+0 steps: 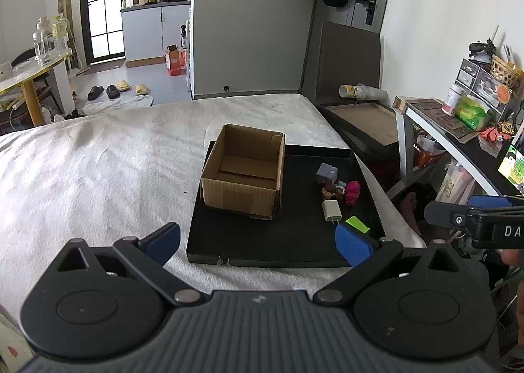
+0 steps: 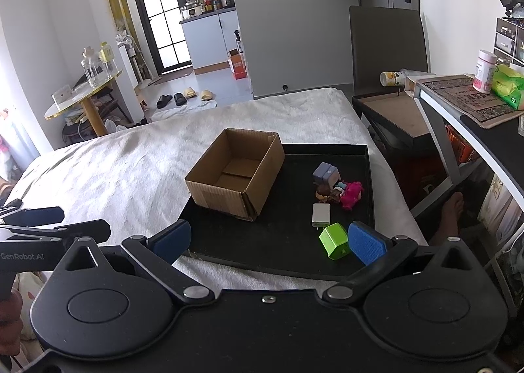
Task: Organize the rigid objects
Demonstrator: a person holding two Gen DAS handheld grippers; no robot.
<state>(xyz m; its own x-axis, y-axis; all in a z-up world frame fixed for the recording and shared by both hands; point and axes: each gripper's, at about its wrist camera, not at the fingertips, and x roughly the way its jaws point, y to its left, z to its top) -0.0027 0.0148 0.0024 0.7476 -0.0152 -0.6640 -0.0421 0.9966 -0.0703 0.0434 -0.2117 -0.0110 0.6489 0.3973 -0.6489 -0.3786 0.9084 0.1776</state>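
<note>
An empty cardboard box (image 1: 242,170) (image 2: 234,173) stands on the left part of a black tray (image 1: 281,242) (image 2: 285,261) that lies on a white-covered bed. To the box's right on the tray lie a lilac cube (image 1: 326,173) (image 2: 325,174), small figurines (image 1: 334,190) (image 2: 327,193), a pink toy (image 1: 352,192) (image 2: 352,194), a white charger (image 1: 331,211) (image 2: 320,215) and a green block (image 1: 358,224) (image 2: 334,240). My left gripper (image 1: 258,242) hovers open before the tray's near edge, holding nothing. My right gripper (image 2: 270,242) is open too, with its right pad (image 2: 363,242) beside the green block.
The bed cover (image 1: 108,163) stretches left of the tray. A dark chair and a framed board (image 1: 363,117) stand to the right, then a cluttered desk (image 1: 458,124). The other gripper (image 1: 475,219) shows at the right edge. A bare foot (image 2: 452,212) rests under the desk.
</note>
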